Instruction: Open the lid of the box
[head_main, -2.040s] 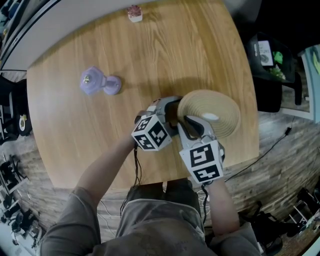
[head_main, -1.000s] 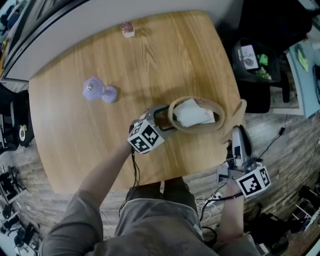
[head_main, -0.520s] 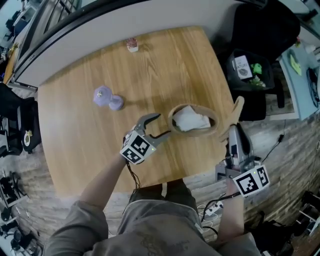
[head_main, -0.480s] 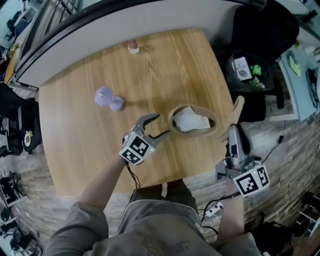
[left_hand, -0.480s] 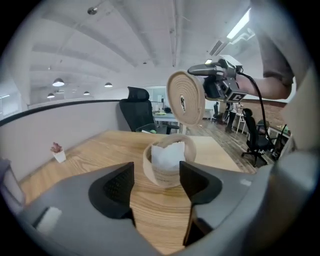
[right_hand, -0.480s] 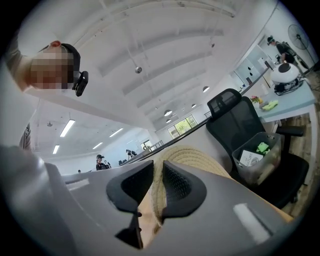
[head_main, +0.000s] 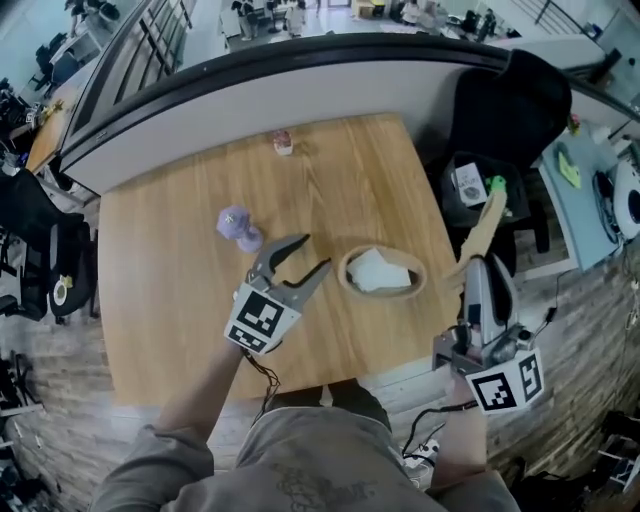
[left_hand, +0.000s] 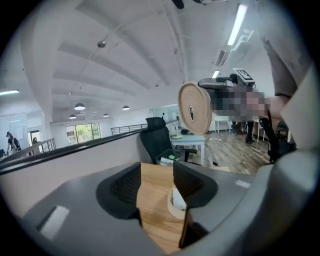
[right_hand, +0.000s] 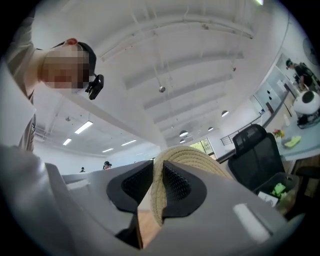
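The round woven box (head_main: 381, 272) stands uncovered on the wooden table (head_main: 180, 310), with something white inside it. My right gripper (head_main: 483, 262) is off the table's right edge, shut on the rim of the woven lid (head_main: 490, 225), which stands on edge. In the right gripper view the lid's rim (right_hand: 200, 157) sits pinched in my right gripper (right_hand: 157, 177). My left gripper (head_main: 316, 251) hangs open above the table, left of the box; its jaws have just been closing with nothing between them. The left gripper view shows the box (left_hand: 175, 202) below my left gripper (left_hand: 157, 175) and the lid (left_hand: 196, 107) held high.
A purple object (head_main: 238, 228) lies left of the left gripper. A small pink and white item (head_main: 284, 143) sits near the far edge. A black office chair (head_main: 505, 100) and a bin (head_main: 468, 185) stand off the table's right side.
Both grippers have risen. The left one has drawn back from the box and its jaws stand narrower. The right one still holds the lid, lifted higher beside the table.
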